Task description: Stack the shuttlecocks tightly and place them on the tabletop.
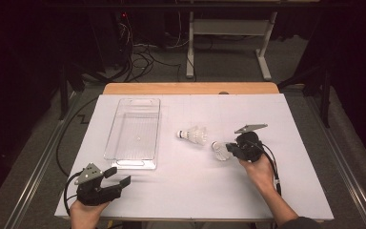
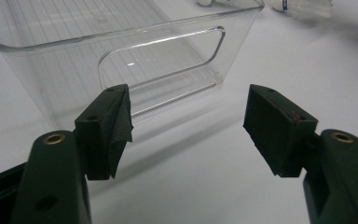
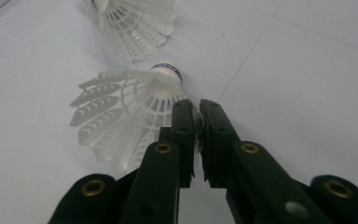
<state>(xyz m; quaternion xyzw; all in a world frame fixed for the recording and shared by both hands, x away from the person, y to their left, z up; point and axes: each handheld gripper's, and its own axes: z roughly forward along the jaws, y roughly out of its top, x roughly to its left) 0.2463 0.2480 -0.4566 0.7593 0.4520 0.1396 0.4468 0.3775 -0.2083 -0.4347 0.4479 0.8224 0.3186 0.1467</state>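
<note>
pinching the nearer shuttlecock [image 3: 135,107] by its skirt edge with our right gripper [image 3: 196,116], well right of the clear bin [image 1: 134,131]. its long axis lies flat, cork away from us. left gripper [image 2: 186,116] gapes empty by the bin.

Each gripper is black plastic with a grey three-cornered plate on top and a black cable trailing back: the left gripper [image 1: 120,176] and the right gripper [image 1: 229,148]. Brass-coloured rivets sit in the arms behind flat, dark rubber pads [image 2: 279,126]. A dark sleeve [image 1: 301,223] covers the right forearm.
</note>
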